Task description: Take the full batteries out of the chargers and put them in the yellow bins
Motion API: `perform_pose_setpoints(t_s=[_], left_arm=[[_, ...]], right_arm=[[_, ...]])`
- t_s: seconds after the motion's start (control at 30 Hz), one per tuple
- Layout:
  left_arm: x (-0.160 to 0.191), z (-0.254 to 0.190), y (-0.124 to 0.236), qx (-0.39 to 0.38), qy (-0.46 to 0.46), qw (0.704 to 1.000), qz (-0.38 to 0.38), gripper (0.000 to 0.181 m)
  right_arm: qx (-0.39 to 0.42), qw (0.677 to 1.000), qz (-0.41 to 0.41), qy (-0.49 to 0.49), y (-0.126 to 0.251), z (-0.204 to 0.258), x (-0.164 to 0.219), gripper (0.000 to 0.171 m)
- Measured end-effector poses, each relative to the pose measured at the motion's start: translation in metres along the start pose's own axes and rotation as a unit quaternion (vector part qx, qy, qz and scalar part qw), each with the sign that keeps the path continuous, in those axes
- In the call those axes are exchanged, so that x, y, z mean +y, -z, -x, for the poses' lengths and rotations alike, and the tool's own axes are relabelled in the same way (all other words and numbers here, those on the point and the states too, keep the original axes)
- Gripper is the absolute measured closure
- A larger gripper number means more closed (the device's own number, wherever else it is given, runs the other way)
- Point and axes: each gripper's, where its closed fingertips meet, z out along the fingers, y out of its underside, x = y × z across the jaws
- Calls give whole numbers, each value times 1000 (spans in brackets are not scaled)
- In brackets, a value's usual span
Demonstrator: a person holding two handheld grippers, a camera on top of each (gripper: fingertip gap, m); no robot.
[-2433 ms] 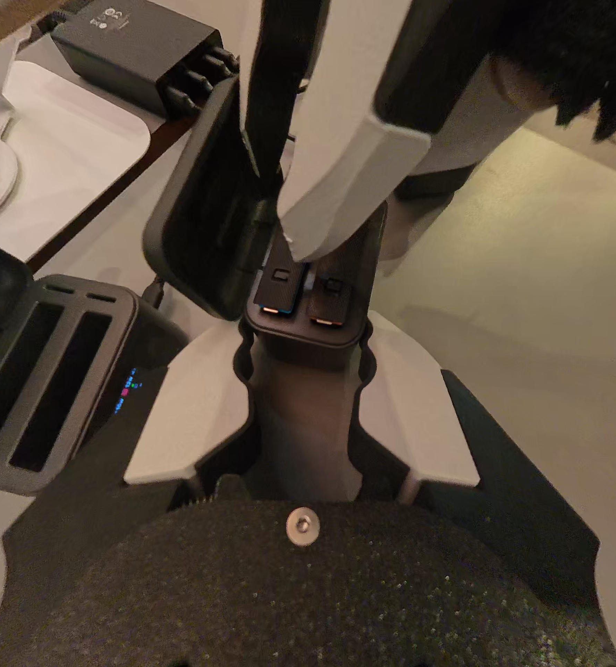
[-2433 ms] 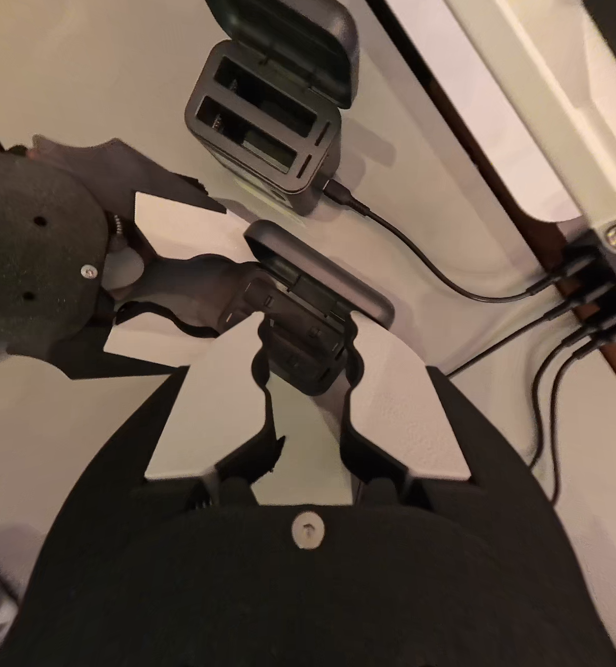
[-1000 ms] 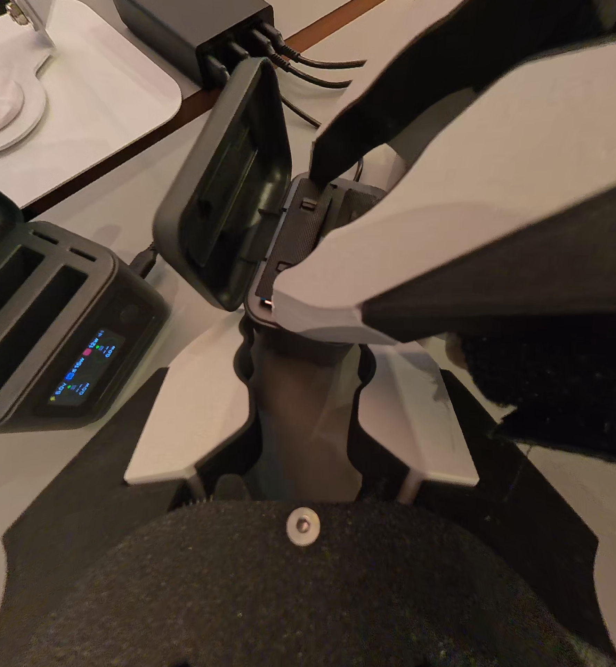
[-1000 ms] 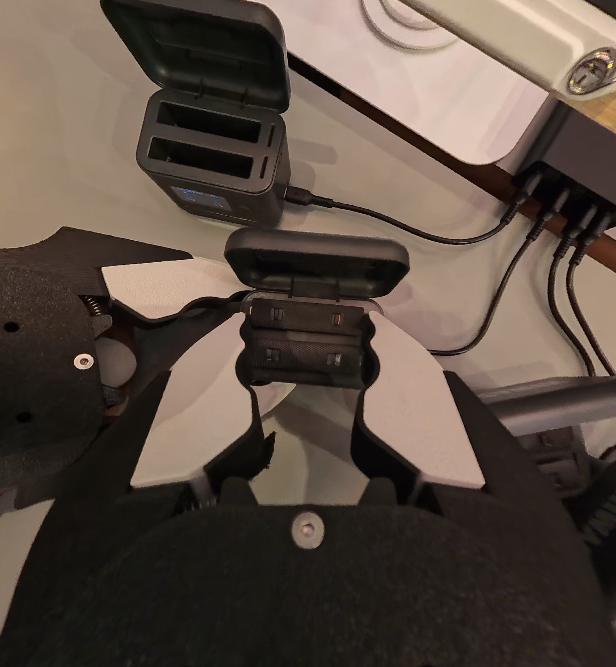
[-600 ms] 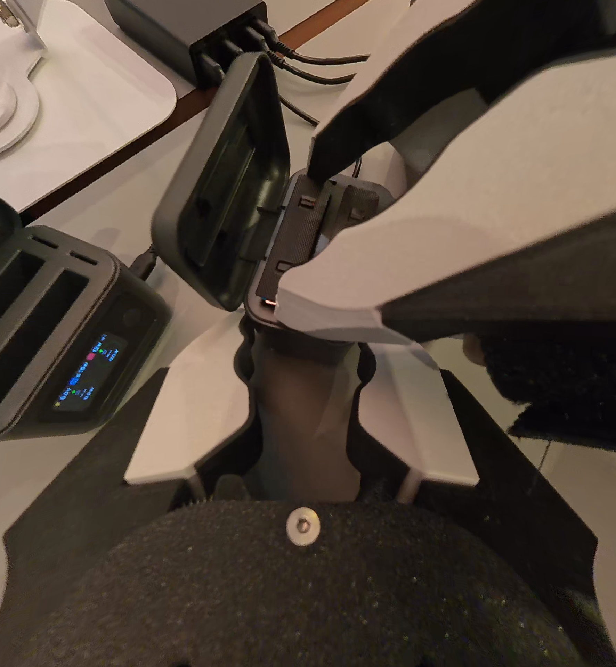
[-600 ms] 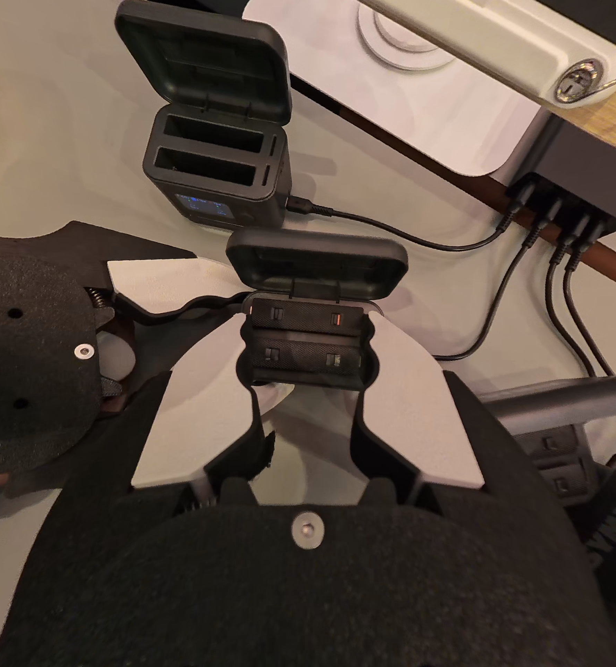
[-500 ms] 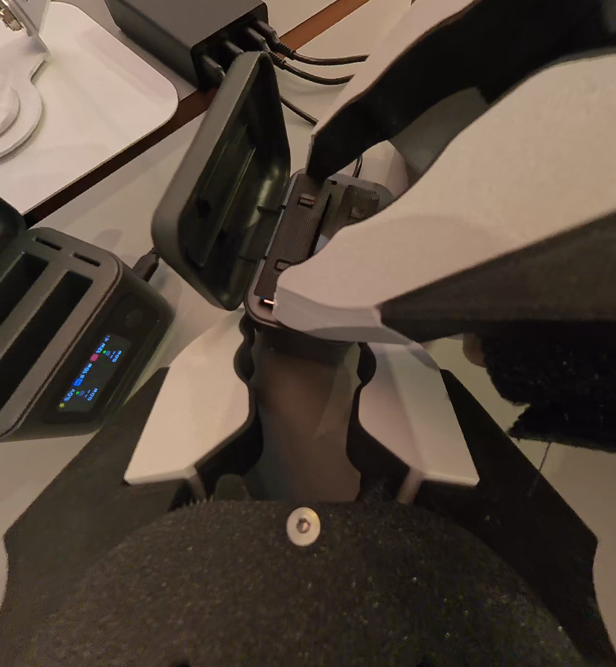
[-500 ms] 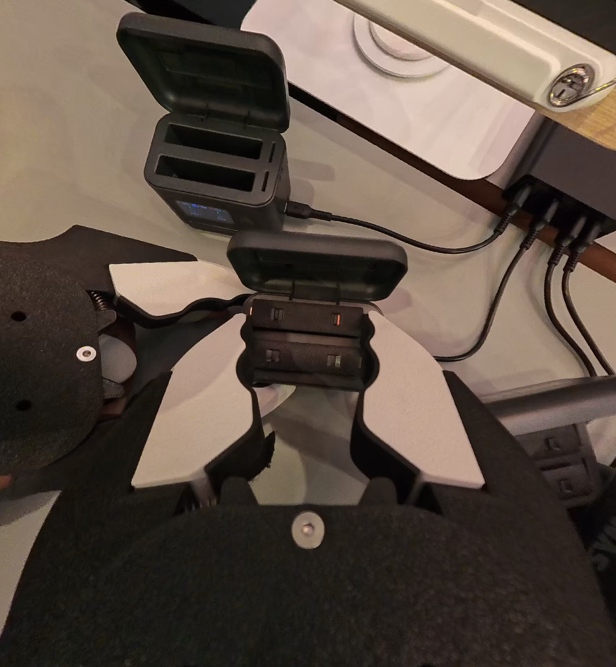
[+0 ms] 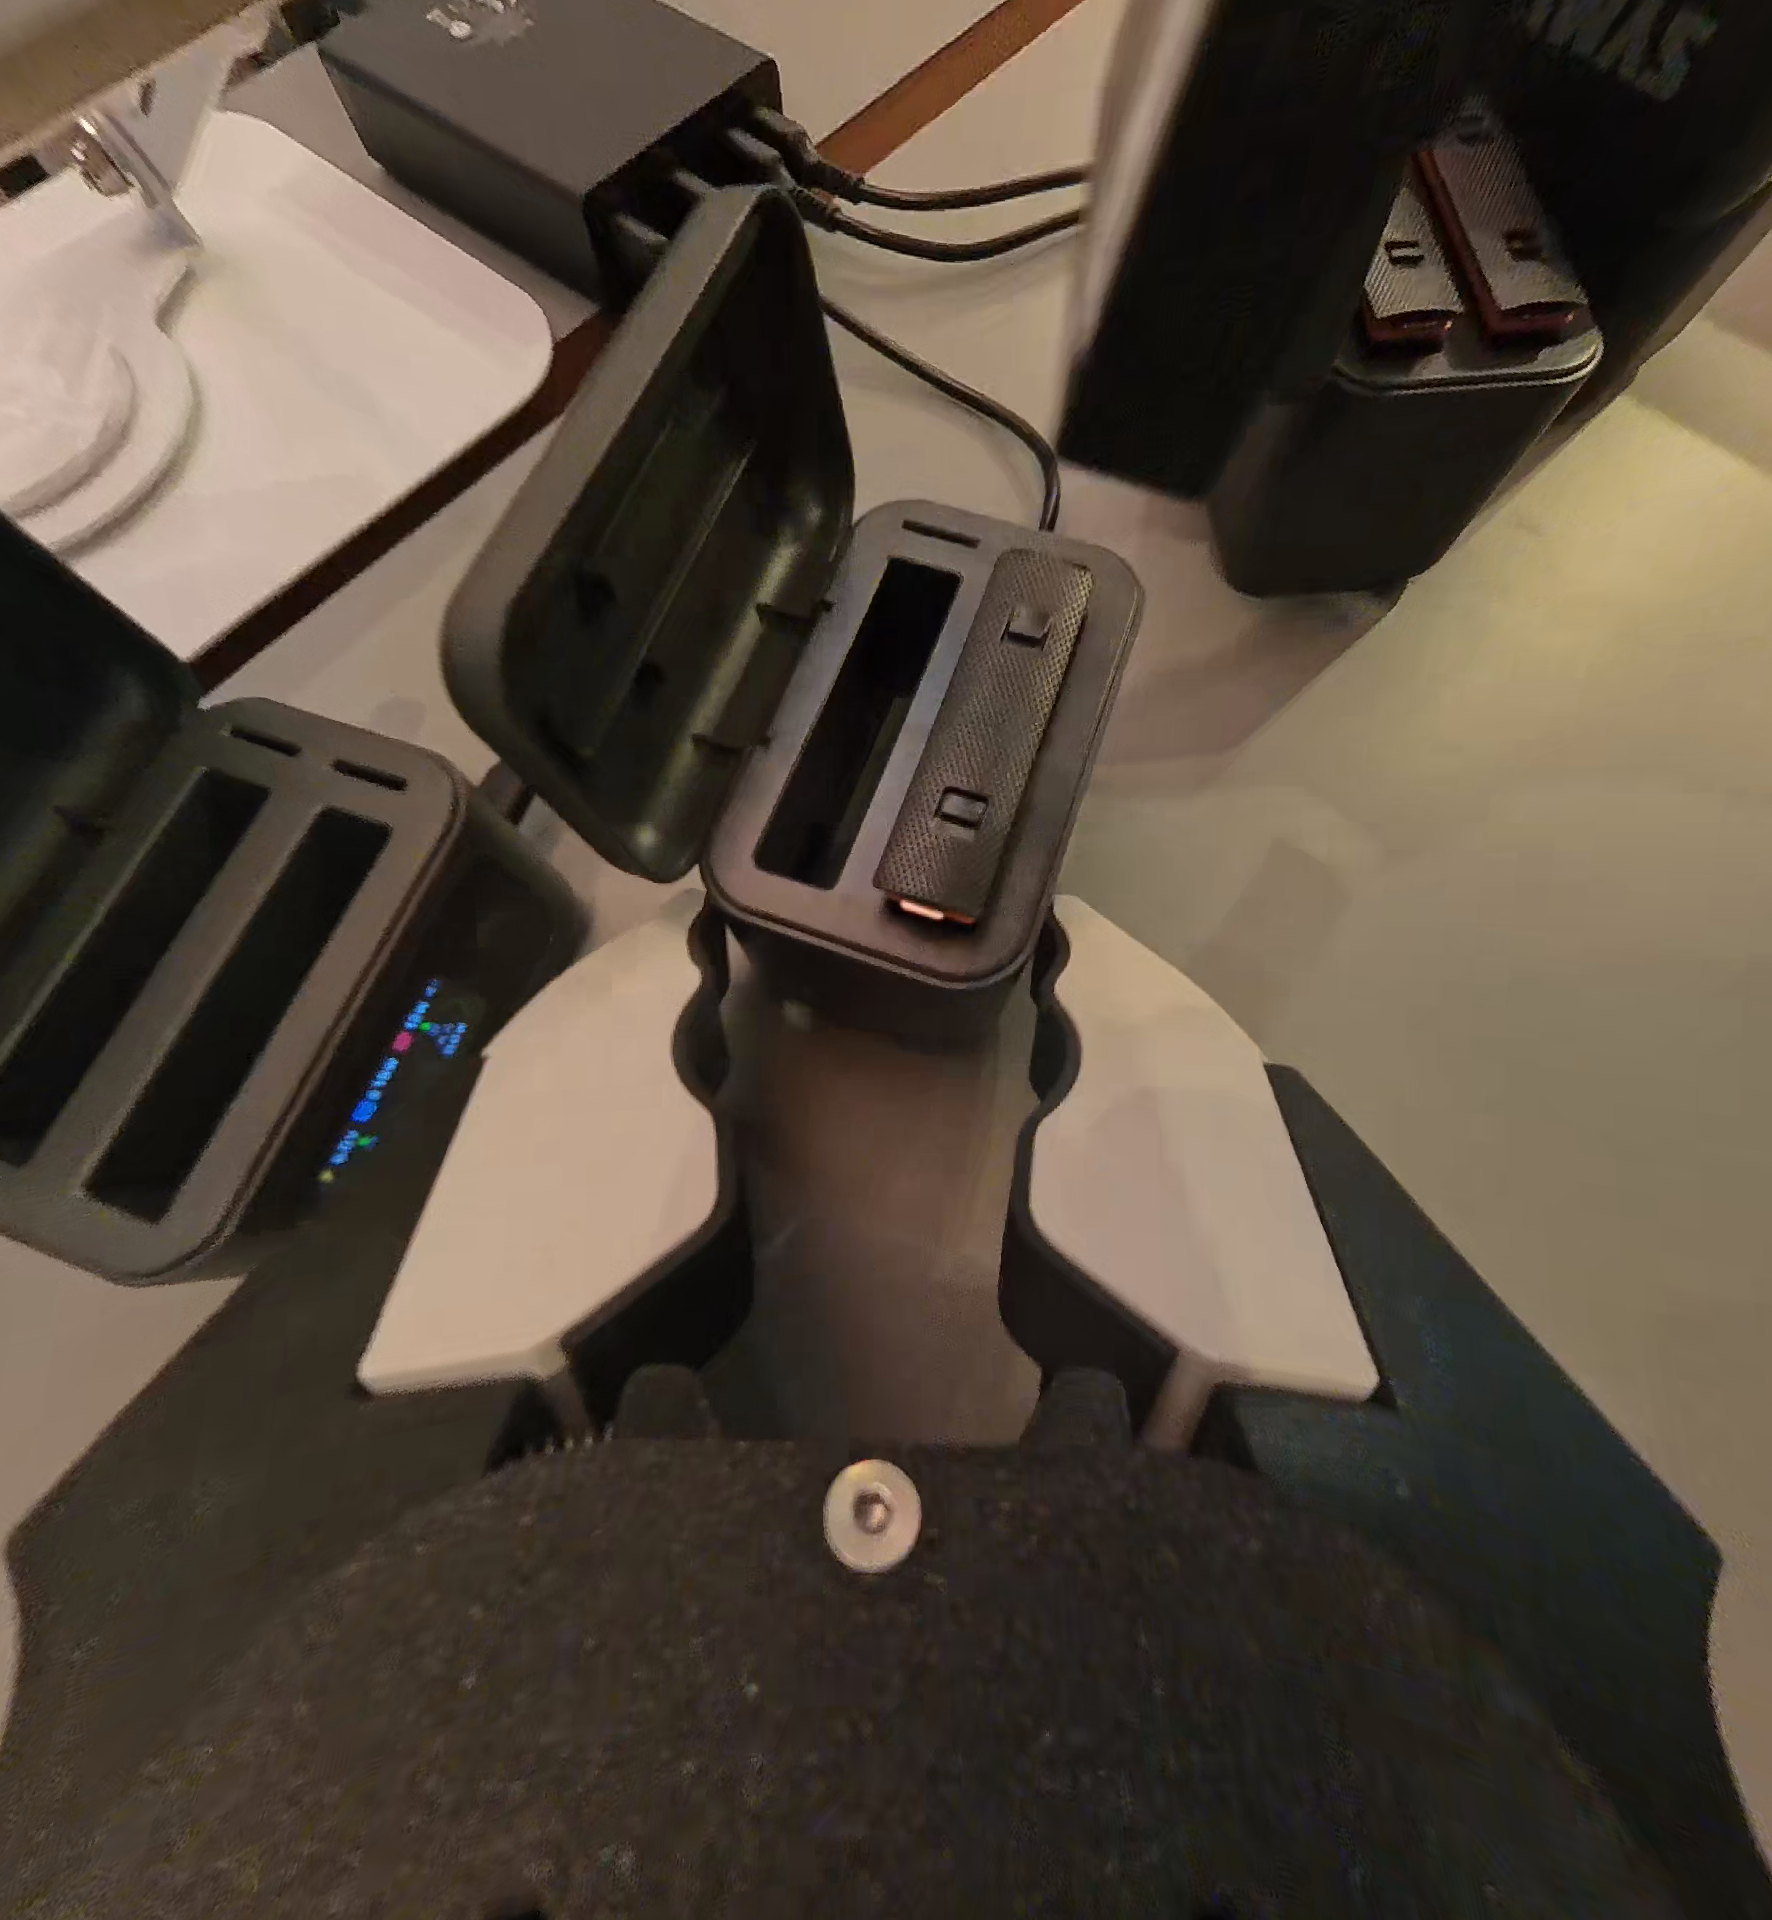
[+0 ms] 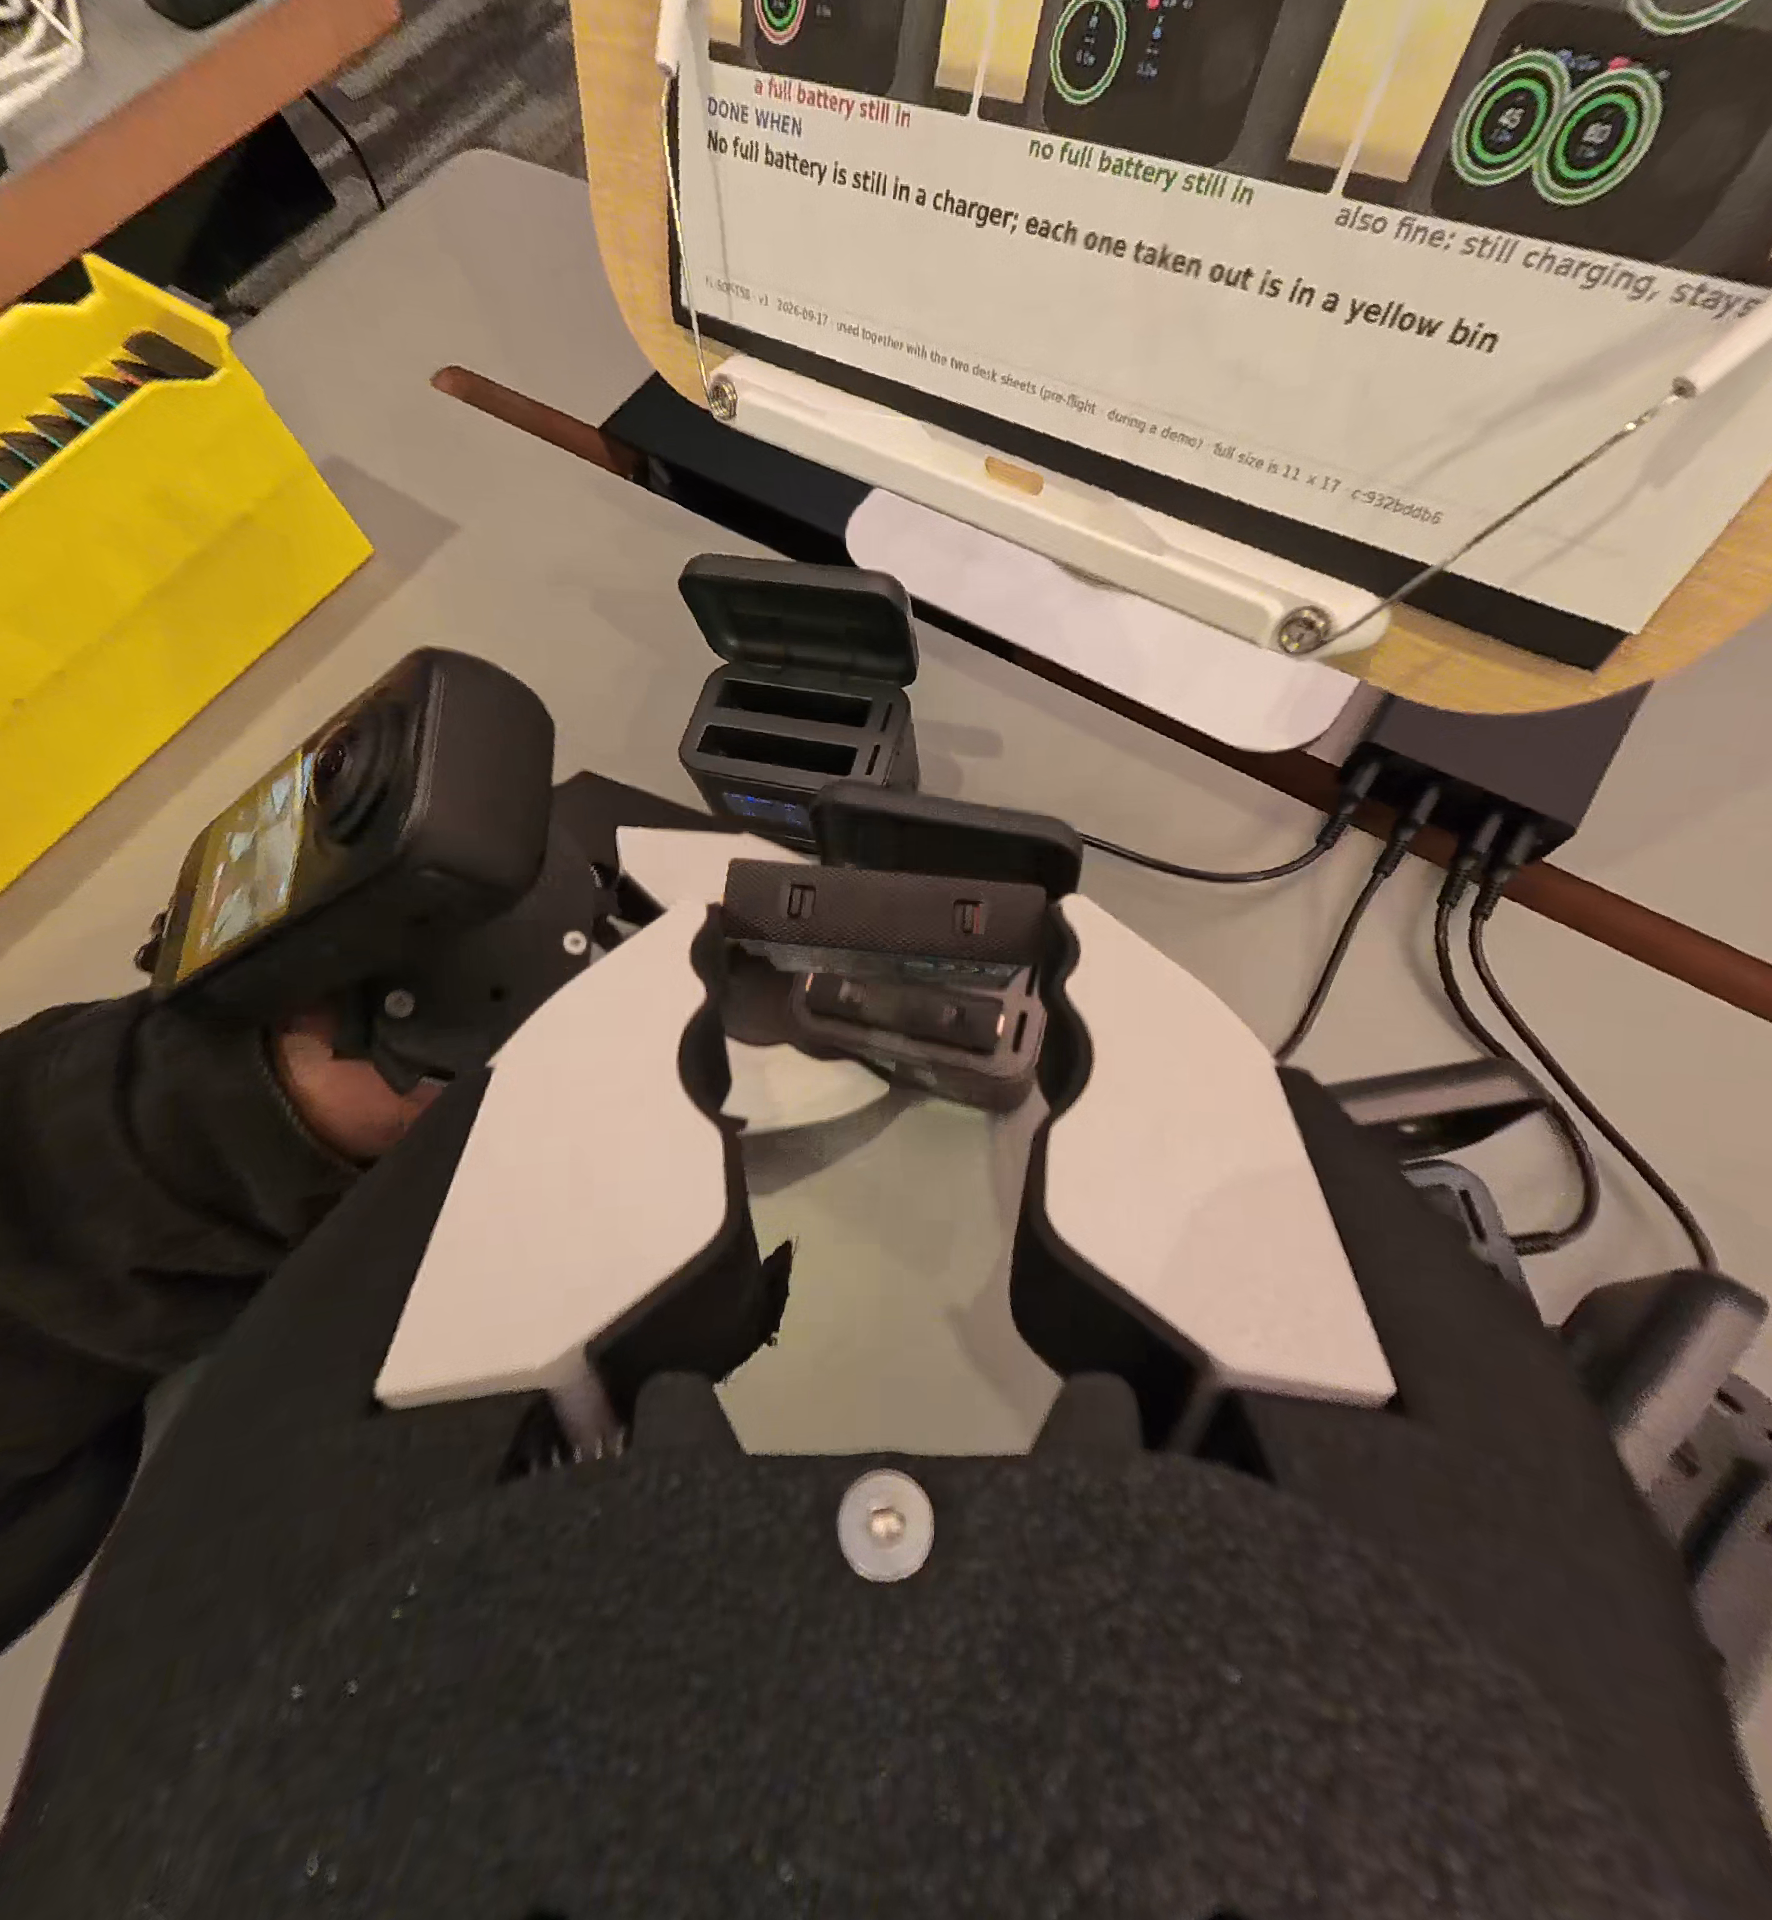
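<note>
Left wrist view: the left gripper (image 9: 874, 971) is clamped on the body of the middle charger (image 9: 923, 758), whose lid stands open. A moment ago the other gripper's fingers covered this charger's top; now they are gone and the slot nearest the lid is empty, while one battery (image 9: 986, 743) sits in the far slot, an orange end showing. So one battery has come out, and one is left in this charger. Three chargers show here: the held one, an open charger on the left (image 9: 186, 987) with both slots empty and a lit display, and a third charger at the upper right (image 9: 1401, 395) carrying two batteries with red ends. A black power hub (image 9: 549, 135) with cables sits behind on the tabletop (image 9: 1484, 935).

Right wrist view: the right gripper (image 10: 877, 935) is closed on one battery (image 10: 882, 909), raised clear of the charger it came from, which shows below it between the fingers with its lid up. Half a second ago that battery was seated in its slot, so the extraction is done and I judge the carry to the bin comes next. One yellow bin (image 10: 134, 540) stands well apart at the upper left, a row of dark batteries already in it. The empty charger (image 10: 799, 727) is behind, another lies at the lower right edge. A gloved hand (image 10: 82, 1195) holds the left gripper with its camera. A printed sheet on a board stands at the back.
</note>
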Motion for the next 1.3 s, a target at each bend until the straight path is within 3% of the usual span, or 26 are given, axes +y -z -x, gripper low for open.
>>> perform_pose_setpoints(t_s=[0.17, 0.23, 0.33, 0.6, 0.9, 1.0, 1.13, 1.2, 1.3], left_arm=[[4, 8, 7, -2, -16, 1000, 12, 122], [15, 4, 13, 30, -26, 998, 51, 117], [15, 10, 32, 17, -59, 996, 64, 122], [-46, -69, 72, 77, -168, 973, -136, 143], [-46, -147, 107, 78, -202, 951, -219, 151], [-44, -159, 109, 50, -229, 946, -226, 166], [-48, -163, 120, 67, -228, 939, -247, 170], [-43, -175, 129, 126, -238, 927, -260, 170], [-34, -190, 135, 198, -239, 914, -261, 170]], right_arm=[[-13, 1000, -12, -15, 18, -8, 15, 113], [-12, 1000, -15, -22, 27, -13, 22, 113], [-34, 998, -33, -47, 41, -15, 28, 113], [-109, 982, -92, -124, 77, -7, 47, 113], [-150, 967, -124, -164, 95, 37, 92, 113], [-154, 965, -135, -166, 100, 51, 97, 113], [-158, 974, -137, -87, 113, 61, 99, 114], [-174, 975, -134, 34, 128, 68, 98, 115], [-188, 948, -87, 244, 148, 82, 110, 114]])
